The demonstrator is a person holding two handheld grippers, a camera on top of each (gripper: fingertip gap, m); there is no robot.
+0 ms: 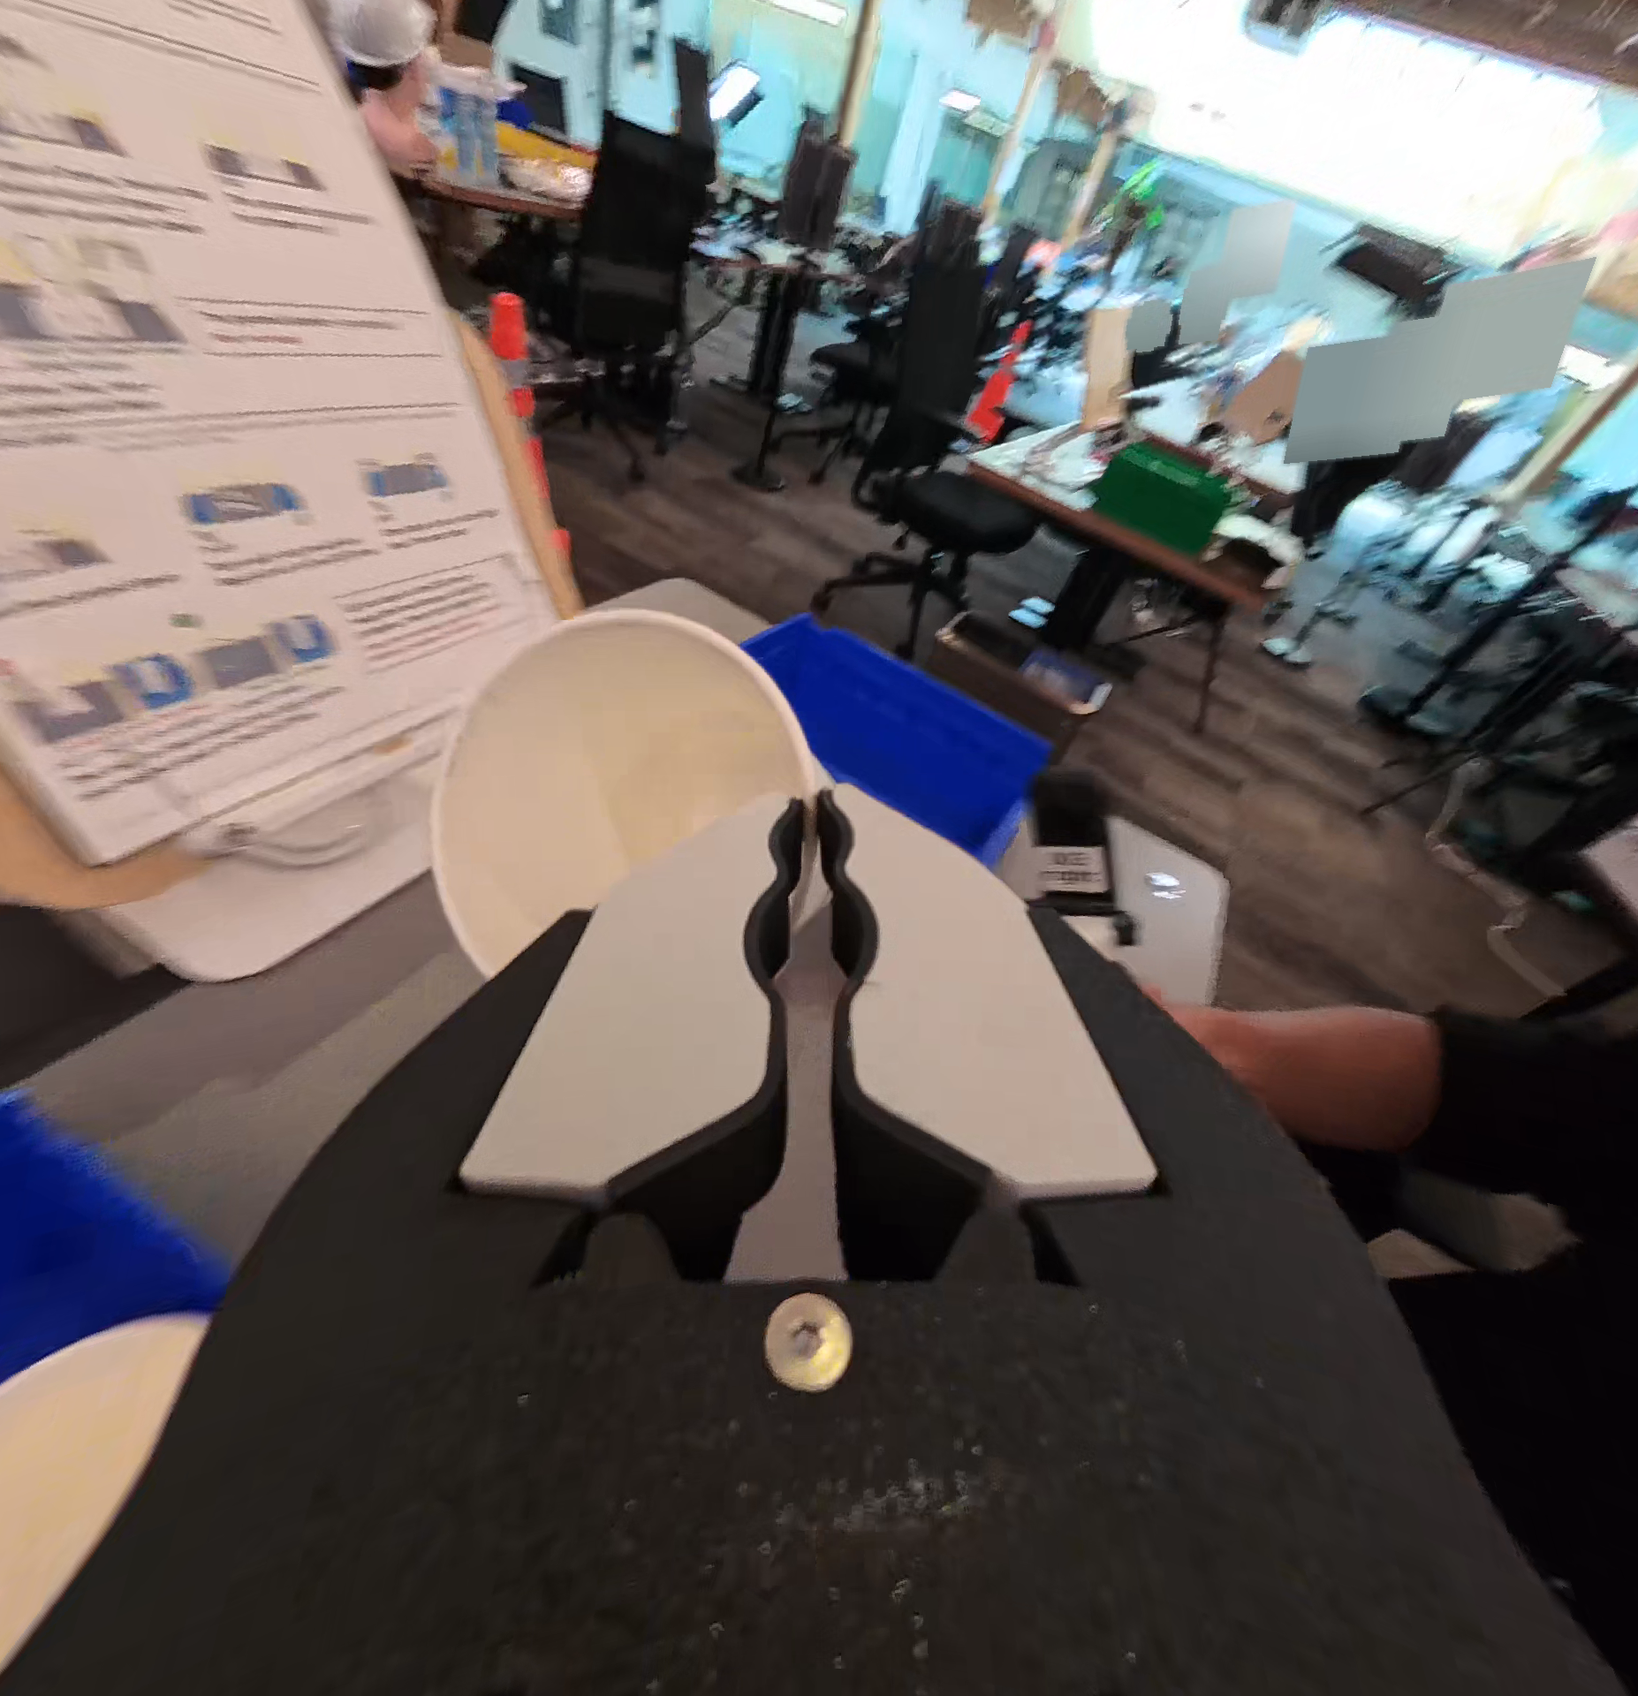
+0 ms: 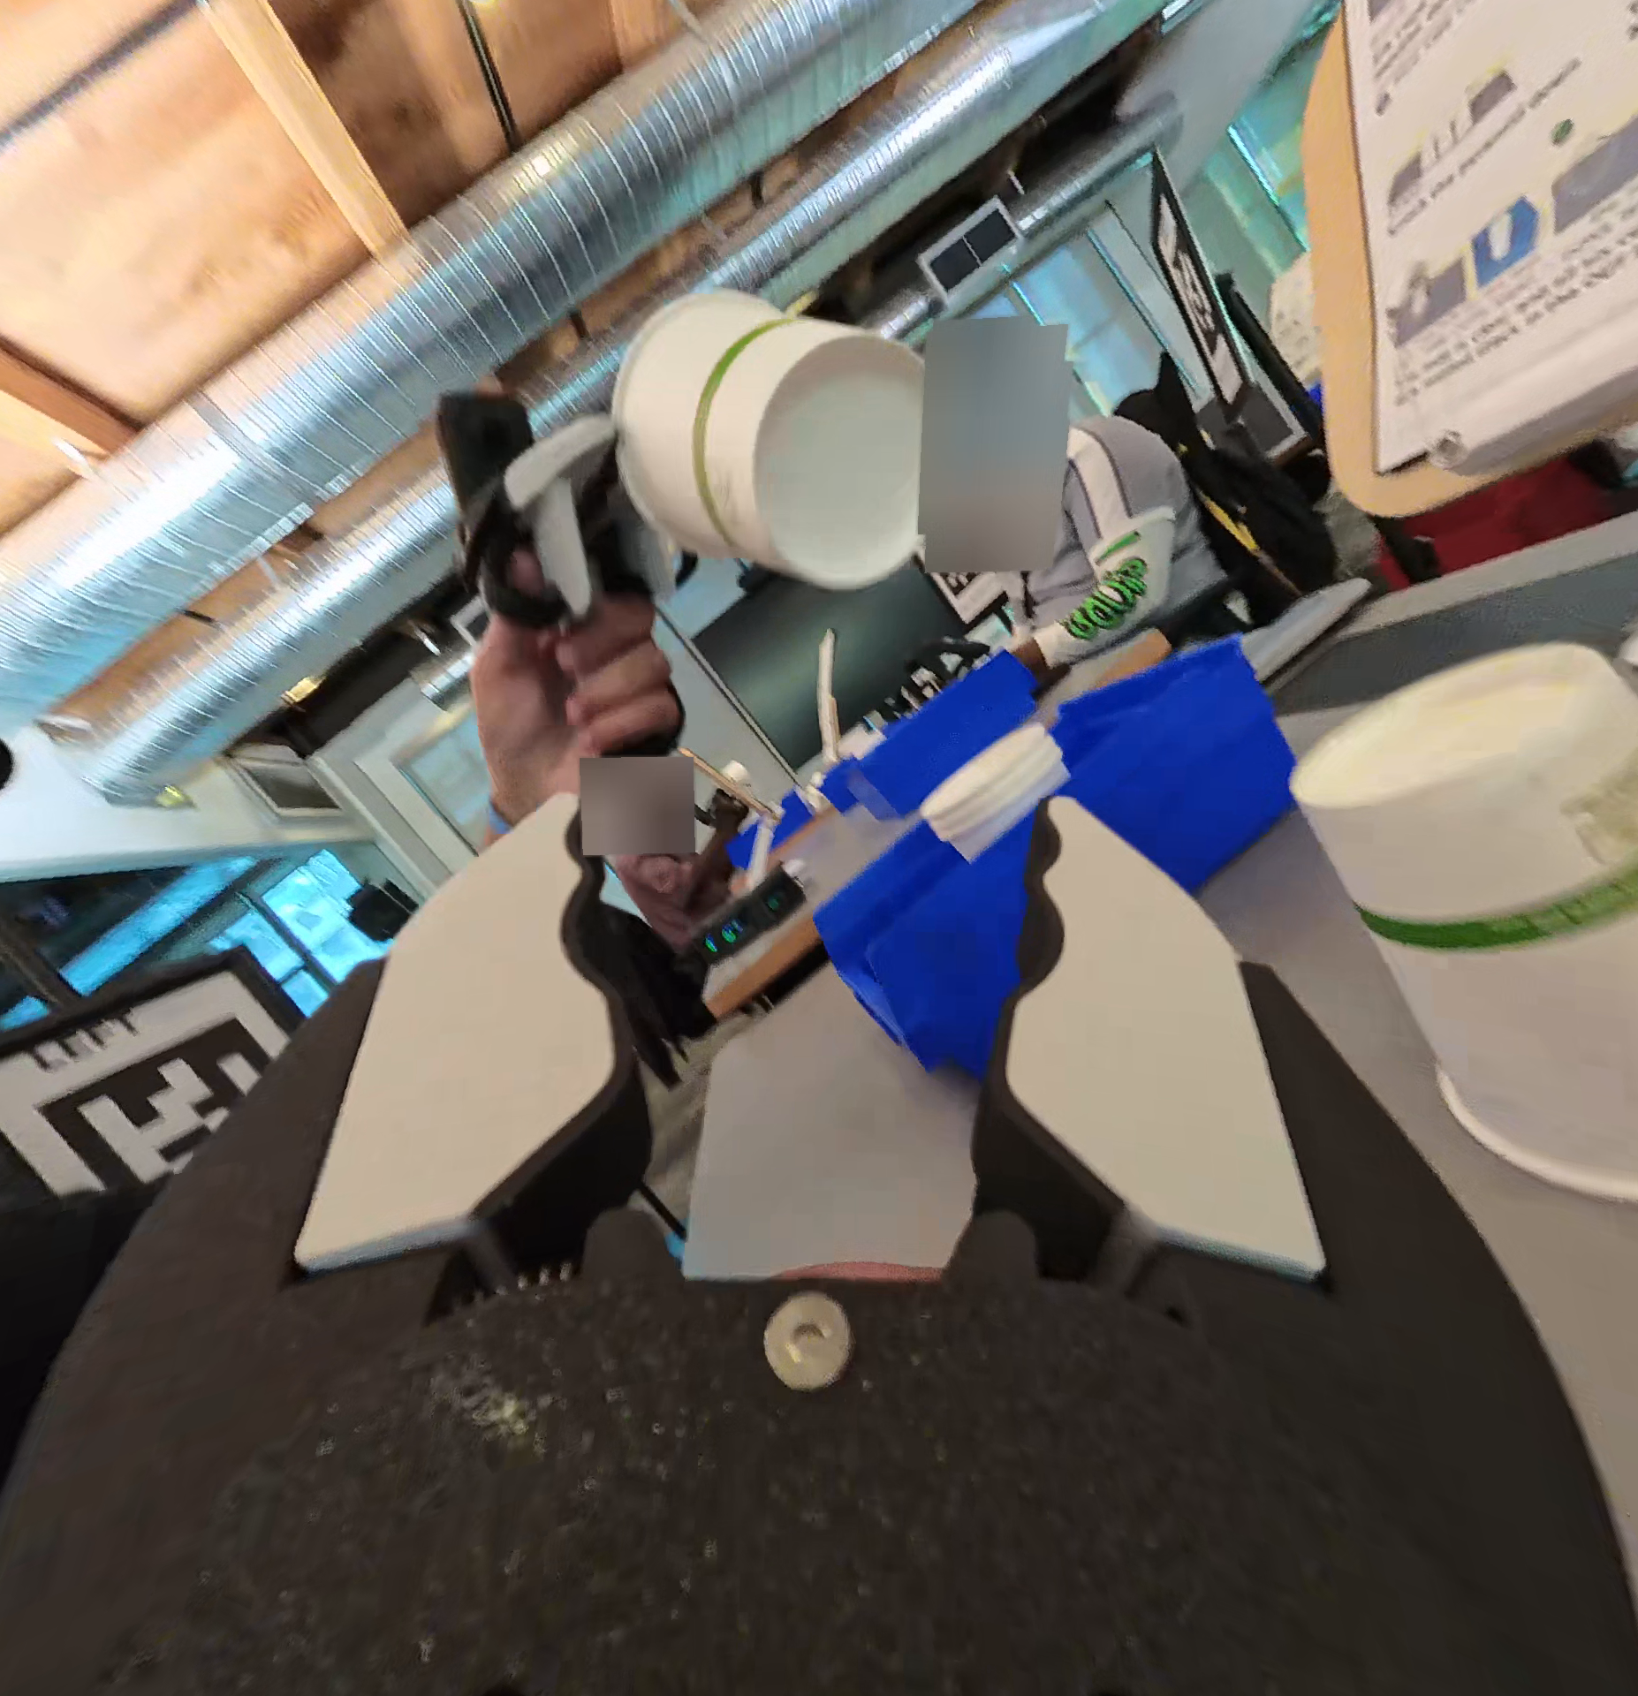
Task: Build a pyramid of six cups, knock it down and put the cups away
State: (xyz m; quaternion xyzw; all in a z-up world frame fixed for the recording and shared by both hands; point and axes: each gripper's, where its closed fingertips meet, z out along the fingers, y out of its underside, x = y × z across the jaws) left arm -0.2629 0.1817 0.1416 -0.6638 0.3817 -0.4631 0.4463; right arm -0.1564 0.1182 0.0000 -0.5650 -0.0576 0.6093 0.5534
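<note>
My left gripper (image 1: 808, 812) is shut on the rim of a white paper cup (image 1: 604, 780) and holds it in the air, its mouth turned toward the camera. The right wrist view shows that gripper (image 2: 613, 459) and the same cup (image 2: 779, 450), white with a green band, raised above the table. My right gripper (image 2: 811, 826) is open and empty above the grey table (image 2: 834, 1129). Another cup (image 2: 1513, 927) stands upside down on the table to its right. A cup's edge (image 1: 53, 1468) shows at the lower left of the left wrist view.
A blue bin (image 1: 898, 734) stands beyond the held cup; blue bins (image 2: 1072, 826) lie ahead of the right gripper, with a stack of white cup rims (image 2: 990, 794) by them. A white instruction board (image 1: 200, 413) leans at the left. Chairs and desks fill the room behind.
</note>
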